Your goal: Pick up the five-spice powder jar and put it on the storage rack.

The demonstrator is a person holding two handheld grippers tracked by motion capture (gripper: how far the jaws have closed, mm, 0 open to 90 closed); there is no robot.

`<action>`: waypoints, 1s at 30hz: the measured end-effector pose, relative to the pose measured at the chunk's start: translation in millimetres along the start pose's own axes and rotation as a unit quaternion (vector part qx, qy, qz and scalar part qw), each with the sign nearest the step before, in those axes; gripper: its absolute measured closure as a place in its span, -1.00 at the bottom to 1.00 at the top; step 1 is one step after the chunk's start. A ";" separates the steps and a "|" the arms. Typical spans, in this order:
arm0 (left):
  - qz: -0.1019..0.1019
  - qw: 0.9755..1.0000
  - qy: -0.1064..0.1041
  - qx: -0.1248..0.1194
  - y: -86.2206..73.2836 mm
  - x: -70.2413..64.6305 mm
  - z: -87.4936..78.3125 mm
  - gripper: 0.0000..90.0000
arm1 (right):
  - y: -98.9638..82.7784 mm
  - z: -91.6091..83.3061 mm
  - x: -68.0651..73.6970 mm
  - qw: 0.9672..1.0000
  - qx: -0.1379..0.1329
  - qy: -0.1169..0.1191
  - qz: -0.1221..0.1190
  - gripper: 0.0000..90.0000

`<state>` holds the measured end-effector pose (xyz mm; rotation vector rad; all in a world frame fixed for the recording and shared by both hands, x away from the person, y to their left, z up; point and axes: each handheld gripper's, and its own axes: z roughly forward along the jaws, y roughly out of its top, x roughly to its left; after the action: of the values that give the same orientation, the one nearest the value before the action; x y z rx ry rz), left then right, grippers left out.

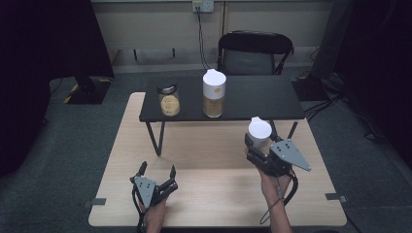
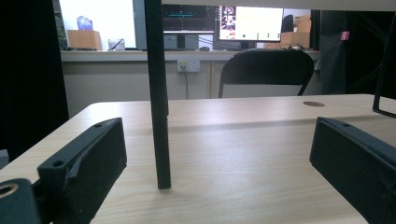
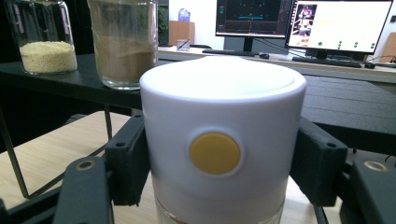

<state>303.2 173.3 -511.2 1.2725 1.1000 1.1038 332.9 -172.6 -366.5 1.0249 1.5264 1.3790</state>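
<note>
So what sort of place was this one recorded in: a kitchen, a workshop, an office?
Most likely an office or lab set up for recording, not a kitchen. Lit computer monitors stand on a desk behind, a folding chair faces a plain wooden table, and cables run to a wall socket.

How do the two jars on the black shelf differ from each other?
The left jar is short, while the right jar is clearly taller. The left jar has a dark metallic lid; the right jar has a tall white lid with a yellow dot. The left jar holds pale yellow grains; the right jar holds browner ones. Both are clear, upright, and apart.
</note>
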 end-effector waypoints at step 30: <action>0.000 1.000 0.000 0.000 0.0 0.0 0.0 -0.92 | 41.9 7.0 -5.6 1.000 -0.005 -0.002 0.002 -0.33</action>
<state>303.2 173.3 -511.2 1.2724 1.1006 1.1036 343.3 -172.6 -325.0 1.0246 1.5125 1.3856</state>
